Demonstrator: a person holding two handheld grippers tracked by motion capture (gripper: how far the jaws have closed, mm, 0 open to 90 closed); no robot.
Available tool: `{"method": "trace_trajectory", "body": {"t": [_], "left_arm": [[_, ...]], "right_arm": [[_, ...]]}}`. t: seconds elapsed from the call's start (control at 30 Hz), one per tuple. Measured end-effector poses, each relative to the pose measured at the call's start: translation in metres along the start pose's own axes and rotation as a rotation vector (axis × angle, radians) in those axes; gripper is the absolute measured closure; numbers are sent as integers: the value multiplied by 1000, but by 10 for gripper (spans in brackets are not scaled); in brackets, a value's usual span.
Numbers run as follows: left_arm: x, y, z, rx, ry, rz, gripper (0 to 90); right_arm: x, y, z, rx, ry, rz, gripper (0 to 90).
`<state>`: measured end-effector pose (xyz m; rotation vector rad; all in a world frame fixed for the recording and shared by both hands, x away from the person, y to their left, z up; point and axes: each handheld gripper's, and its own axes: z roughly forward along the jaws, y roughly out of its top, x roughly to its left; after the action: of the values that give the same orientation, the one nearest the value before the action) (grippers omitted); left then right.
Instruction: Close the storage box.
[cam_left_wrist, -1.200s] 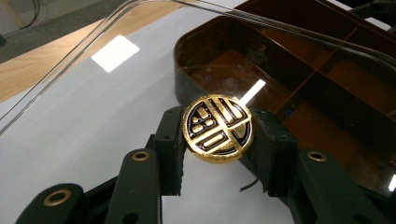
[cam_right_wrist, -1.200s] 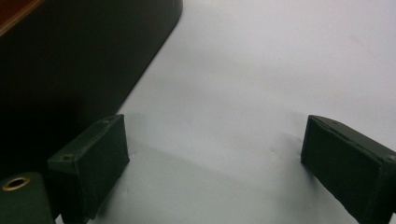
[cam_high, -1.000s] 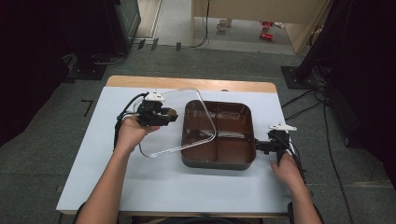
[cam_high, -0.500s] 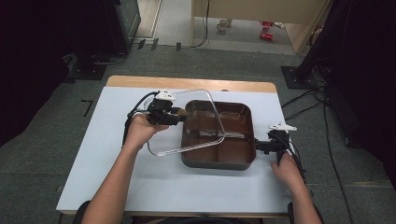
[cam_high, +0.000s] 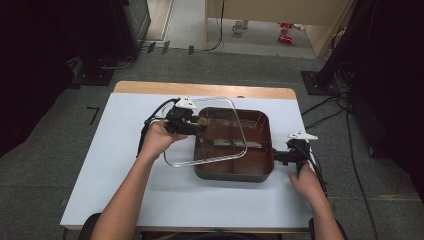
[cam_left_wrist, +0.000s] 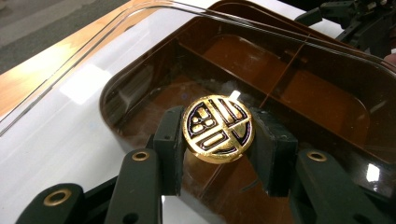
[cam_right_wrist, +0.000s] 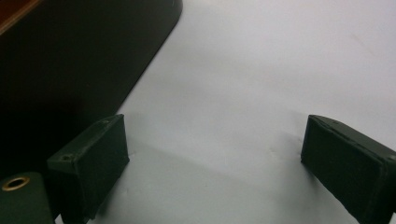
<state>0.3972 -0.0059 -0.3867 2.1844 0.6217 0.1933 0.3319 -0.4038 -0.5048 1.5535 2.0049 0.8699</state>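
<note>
The white table stands on a grey floor, with a bare wooden strip along its far edge and black cables trailing off to the right; dark equipment stands at the left and right of the room. Nothing on the table lies between the two hands apart from the brown tray, a divided dish with raised walls sitting right of centre. At the left, the left gripper holds a clear lid by its round gold knob; the lid hangs tilted, its right part over the tray's left compartments and its left part still out over the bare table. Compared with a second ago, the lid has travelled to the right and toward the far side, so that it now overlaps much more of the tray. The left jaws pinch the knob from both sides, pads pressed against its rim. At the right, the right gripper sits at the tray's right wall, unmoved since earlier; its jaws are spread wide over the table surface with nothing between them, the tray's dark wall just beside one pad.
</note>
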Motion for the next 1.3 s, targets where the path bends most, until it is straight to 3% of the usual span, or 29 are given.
{"method": "trace_trajectory", "body": {"t": [0.13,0.27,1.3], "left_arm": [[-5,5,7,-7,-22,40,595],[-8,8,14,-8,-50,48,595],[-29,24,72,58,-127,122,595]], "right_arm": [[0,0,0,0,1,1,67],[0,0,0,1,1,1,67],[0,0,0,1,2,2,67]]}}
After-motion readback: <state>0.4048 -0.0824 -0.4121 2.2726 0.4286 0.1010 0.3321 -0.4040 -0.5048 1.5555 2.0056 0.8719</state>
